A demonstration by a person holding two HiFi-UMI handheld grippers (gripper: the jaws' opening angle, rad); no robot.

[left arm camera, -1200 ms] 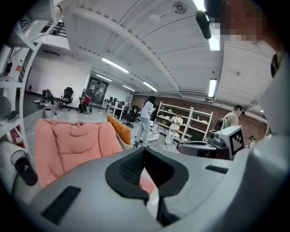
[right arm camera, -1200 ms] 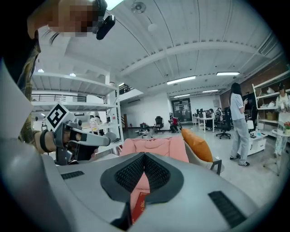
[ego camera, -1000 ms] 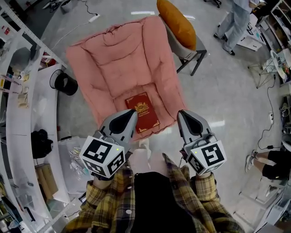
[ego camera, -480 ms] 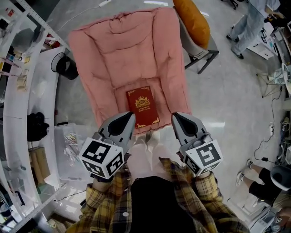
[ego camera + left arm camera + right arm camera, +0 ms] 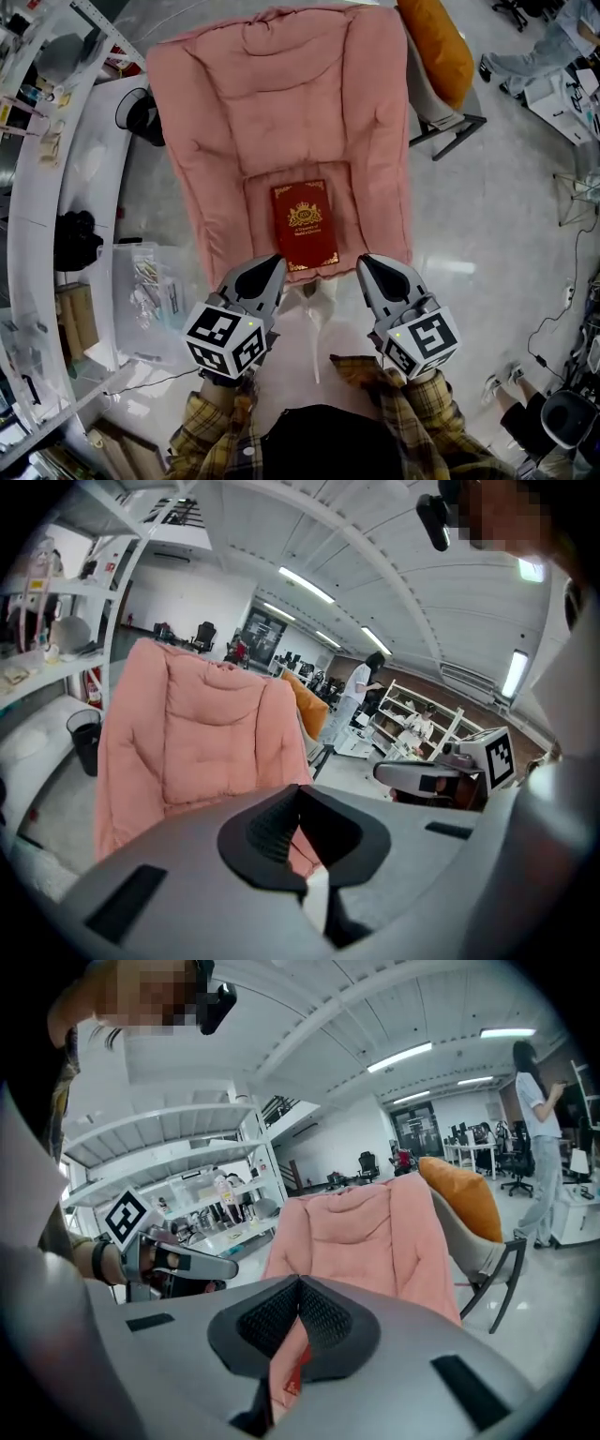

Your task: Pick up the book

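Note:
A dark red book (image 5: 305, 225) with gold ornament lies flat on the seat of a pink padded chair (image 5: 281, 103). My left gripper (image 5: 276, 266) hangs just off the seat's front edge, below and left of the book, shut and holding nothing. On the other side my right gripper (image 5: 367, 266) sits below and right of the book, also shut and holding nothing. Neither touches the book. In the left gripper view the closed jaws (image 5: 300, 797) point at the pink chair (image 5: 197, 733). Under the closed jaws (image 5: 300, 1286) in the right gripper view, a red sliver of the book (image 5: 298, 1367) shows.
An orange cushion (image 5: 441, 47) rests on a grey chair right of the pink one. A black bin (image 5: 141, 112), a white curved shelf (image 5: 37, 216) and a clear plastic box (image 5: 145, 281) stand at left. People (image 5: 544, 66) are at the right edge.
Both grippers have sunk toward the seat's front edge, and their tips are now closer to the book. The book has stayed where it was on the seat.

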